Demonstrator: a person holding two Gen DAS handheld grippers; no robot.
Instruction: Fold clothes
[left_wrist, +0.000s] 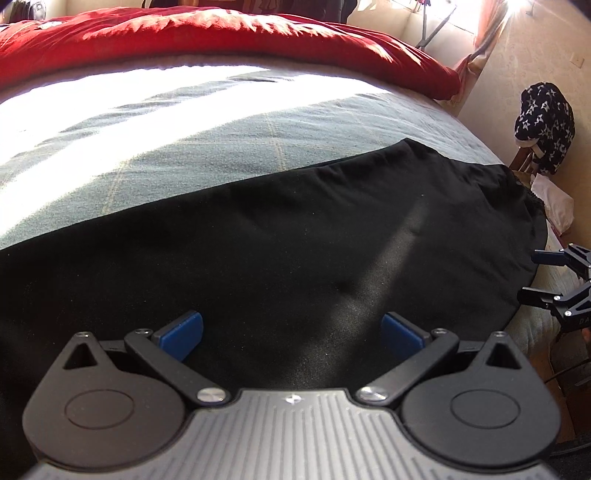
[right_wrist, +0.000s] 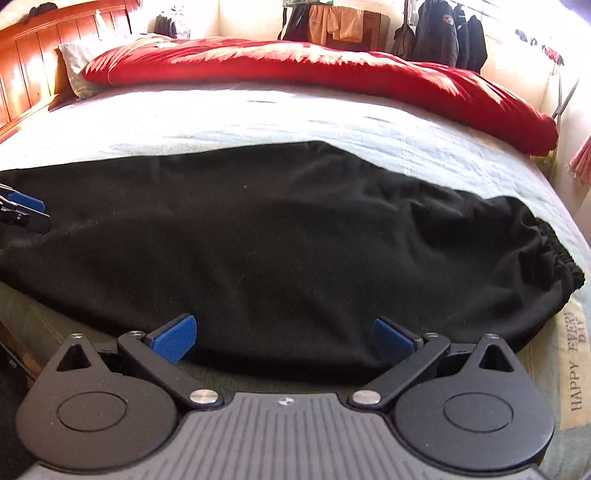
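Across the bed (right_wrist: 258, 118), black garment (right_wrist: 277, 240) spread.

bare sheet (right_wrist: 221, 122) open beyond black garment (right_wrist: 277, 240), red duvet (right_wrist: 332, 70) blocking far side

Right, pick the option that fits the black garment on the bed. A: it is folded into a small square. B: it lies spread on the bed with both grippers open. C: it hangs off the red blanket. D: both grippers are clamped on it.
B: the black garment lies spread on the bed, and the left gripper and right gripper are both open with nothing between their fingers.
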